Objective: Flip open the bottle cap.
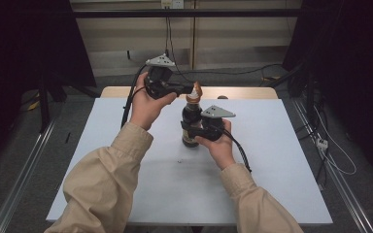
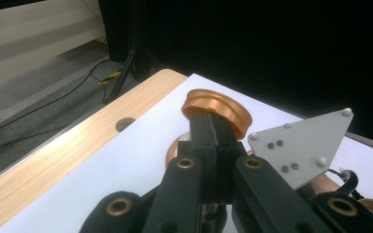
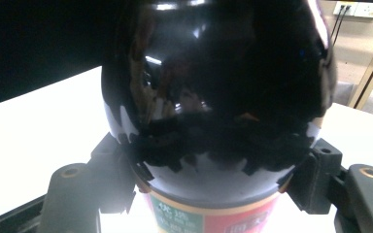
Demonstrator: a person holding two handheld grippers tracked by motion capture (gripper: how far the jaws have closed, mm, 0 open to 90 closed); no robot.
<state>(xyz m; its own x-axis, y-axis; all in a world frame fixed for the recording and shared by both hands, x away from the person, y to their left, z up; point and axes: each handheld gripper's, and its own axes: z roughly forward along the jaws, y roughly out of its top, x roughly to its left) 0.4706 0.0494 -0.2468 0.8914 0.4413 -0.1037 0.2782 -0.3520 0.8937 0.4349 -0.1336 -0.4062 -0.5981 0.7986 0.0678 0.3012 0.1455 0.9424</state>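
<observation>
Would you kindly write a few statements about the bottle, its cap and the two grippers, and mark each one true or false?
1. The right gripper is clamped around the dark bottle. True.
2. The bottle lies on its side on the white table. False: it stands upright.
3. The left gripper holds the copper-coloured cap between its jaws. True.
4. The cap is screwed down on the bottle. False: the left gripper view shows it lifted above the neck ring.
5. Both grippers grip the bottle's body. False: only the right one does.
</observation>
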